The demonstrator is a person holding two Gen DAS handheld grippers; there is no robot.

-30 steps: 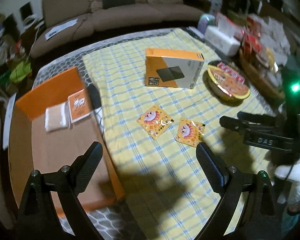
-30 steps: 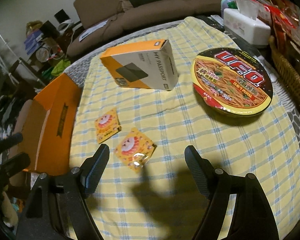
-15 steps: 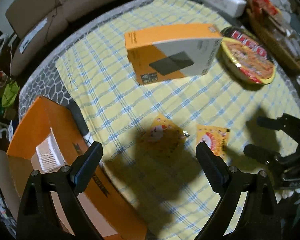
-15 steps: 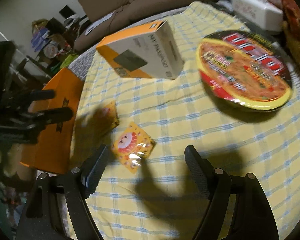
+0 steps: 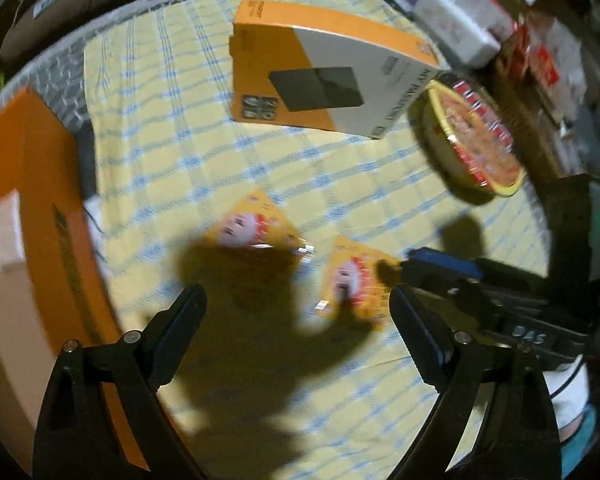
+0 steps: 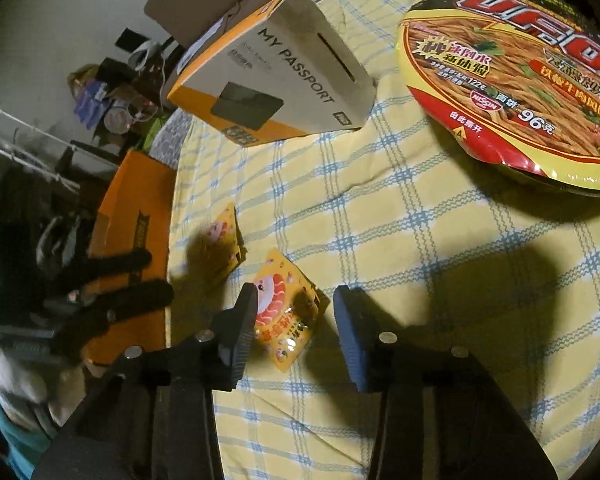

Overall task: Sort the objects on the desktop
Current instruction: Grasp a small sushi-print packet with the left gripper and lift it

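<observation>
On the yellow checked tablecloth [image 6: 400, 208] two small orange snack packets lie side by side. The right gripper [image 6: 296, 316] hangs low over the nearer packet [image 6: 284, 312]; its jaws have just been closing, and the packet is between them, but the pads do not press on it yet, so it is not grasped. One finger stands just beside the packet's left edge, while the blue pad of the other is a little apart from its right corner. The second packet [image 6: 222, 240] lies just to the left, partly in shadow, near the edge of the cloth.

The left gripper [image 5: 296, 308] is held wide open above the cloth and has nothing between its fingers. In its blurred view the second packet [image 5: 256, 228] lies ahead of the fingers, and the nearer packet [image 5: 350, 284] is beside the tips of the right gripper [image 5: 410, 266].

Behind the packets an orange and white hard drive box [image 6: 276, 76] lies on the cloth. To its right stands a round instant noodle bowl [image 6: 512, 84]. An open orange cardboard box [image 5: 24, 184] is beside the left edge of the cloth, with a small white item inside.
</observation>
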